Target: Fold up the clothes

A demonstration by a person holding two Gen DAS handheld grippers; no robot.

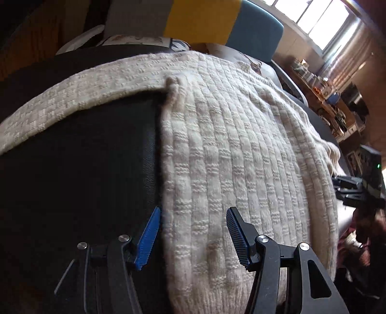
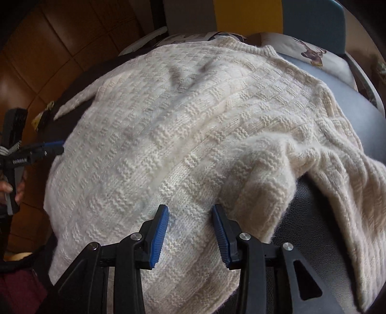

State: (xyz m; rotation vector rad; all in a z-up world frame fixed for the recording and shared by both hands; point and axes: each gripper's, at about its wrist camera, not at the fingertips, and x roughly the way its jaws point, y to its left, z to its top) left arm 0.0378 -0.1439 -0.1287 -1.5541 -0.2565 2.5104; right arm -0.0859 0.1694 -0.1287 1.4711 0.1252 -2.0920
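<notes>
Cream knitted wool fills both views: a sweater [image 1: 231, 149] lies spread, back or front up, on a dark leather-like surface [image 1: 79, 169]. One sleeve [image 1: 79, 96] stretches straight out across the dark surface in the left wrist view, while the other sleeve [image 2: 320, 174] is bunched and folded partly over the body in the right wrist view.

Low over the hem edge, the left gripper [image 1: 193, 236] points along the sweater's side, jaws wide apart and holding nothing; its blue pad [image 1: 148, 239] sits just at the knit's edge. The right gripper [image 2: 190, 238] hovers over the lower body of the sweater beside the folded sleeve, jaws moderately parted, empty as well.

From the right wrist view, a hand [image 2: 13, 190] grips the left tool's handle at the far left. A blue chair [image 2: 313, 21] stands behind.
</notes>
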